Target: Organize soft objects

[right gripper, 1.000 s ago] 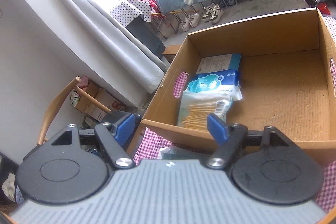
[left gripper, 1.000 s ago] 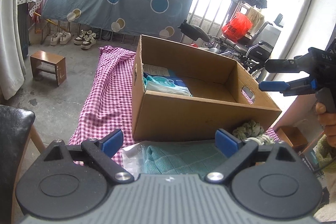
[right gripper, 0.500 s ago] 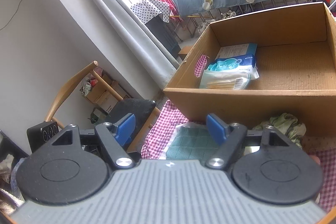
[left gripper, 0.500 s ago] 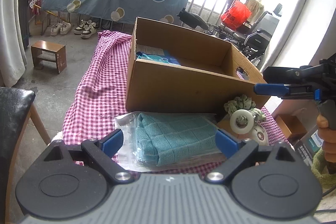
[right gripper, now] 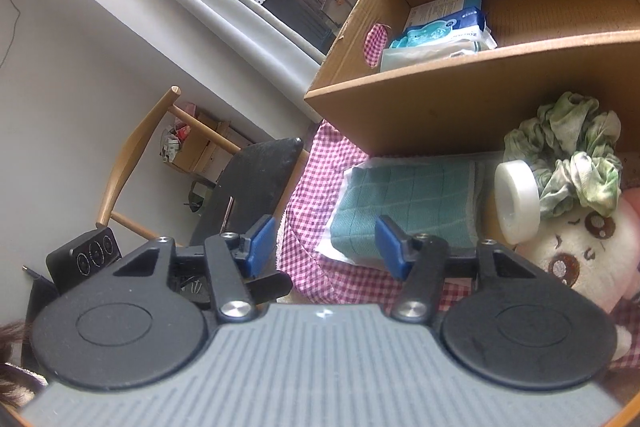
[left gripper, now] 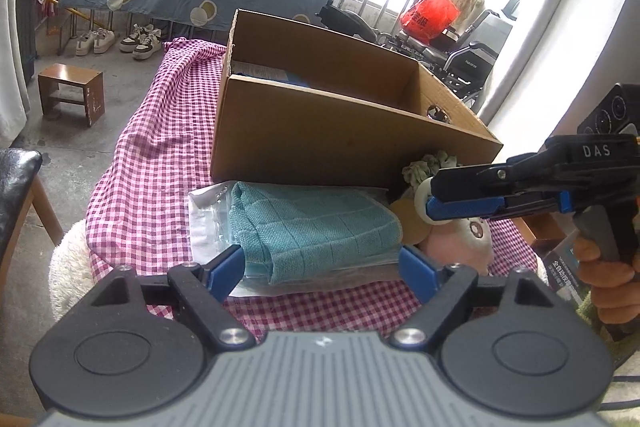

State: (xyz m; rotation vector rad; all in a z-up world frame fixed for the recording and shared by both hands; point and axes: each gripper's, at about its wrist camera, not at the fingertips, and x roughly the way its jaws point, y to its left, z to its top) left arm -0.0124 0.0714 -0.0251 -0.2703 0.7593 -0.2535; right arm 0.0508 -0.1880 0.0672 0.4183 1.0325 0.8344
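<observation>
Now both grippers (left gripper: pixel 322 273) (right gripper: pixel 324 243) tilted down, apparently above bagged teal cloth (left gripper: pixel 312 227).

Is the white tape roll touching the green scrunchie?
Touching. In the right wrist view the white tape roll stands on edge with its right side pressed against the green scrunchie; no gap shows between them.
</observation>
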